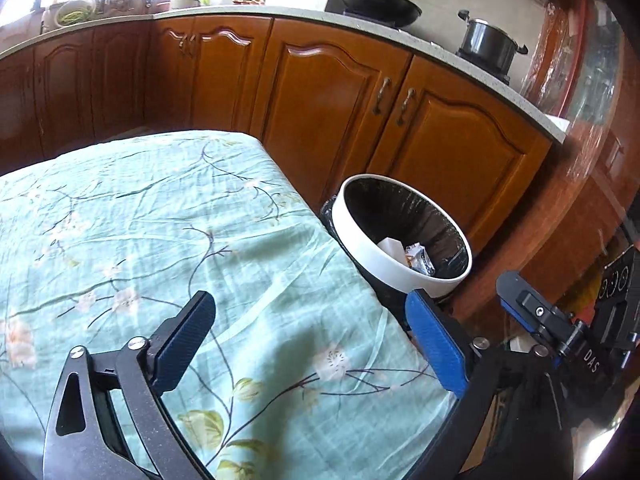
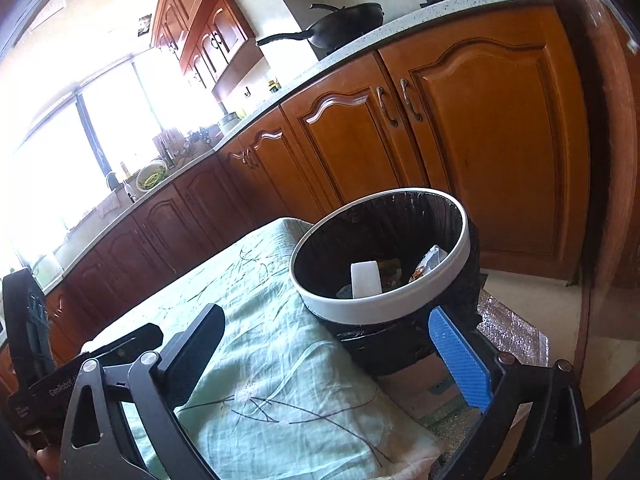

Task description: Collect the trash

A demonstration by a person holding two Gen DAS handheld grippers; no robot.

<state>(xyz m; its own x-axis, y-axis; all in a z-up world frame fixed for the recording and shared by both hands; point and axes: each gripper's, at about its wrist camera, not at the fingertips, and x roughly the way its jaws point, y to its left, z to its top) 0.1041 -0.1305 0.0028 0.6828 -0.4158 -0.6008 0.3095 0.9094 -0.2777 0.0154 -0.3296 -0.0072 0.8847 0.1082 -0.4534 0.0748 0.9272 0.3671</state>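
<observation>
Kitchen scene with two hand-held tools over a cloth-covered bench; the left tool (image 1: pixel 310 334) stands with its jaws spread wide and nothing between them, above the pale green floral cloth (image 1: pixel 160 240) that covers the bench; the right tool (image 2: pixel 334 354) is likewise spread wide and empty, one black finger over the cloth and one blue finger (image 2: pixel 460 360) in front of the bin; the trash bin (image 2: pixel 360 308), round, with a white rim and a black liner, stands just beside the bench's edge, lower than the bench top; inside it lies the collected trash (image 2: pixel 365 279): a white piece of paper or card, with crumpled wrappers next to it; in the left wrist view the same trash is seen low in the bin, and part of the right tool shows at the right edge; behind run brown wooden cabinets (image 1: pixel 332 92) under a pale countertop, on which sit a black wok (image 1: pixel 380 6) and a lidded pot (image 1: pixel 486 42).
</observation>
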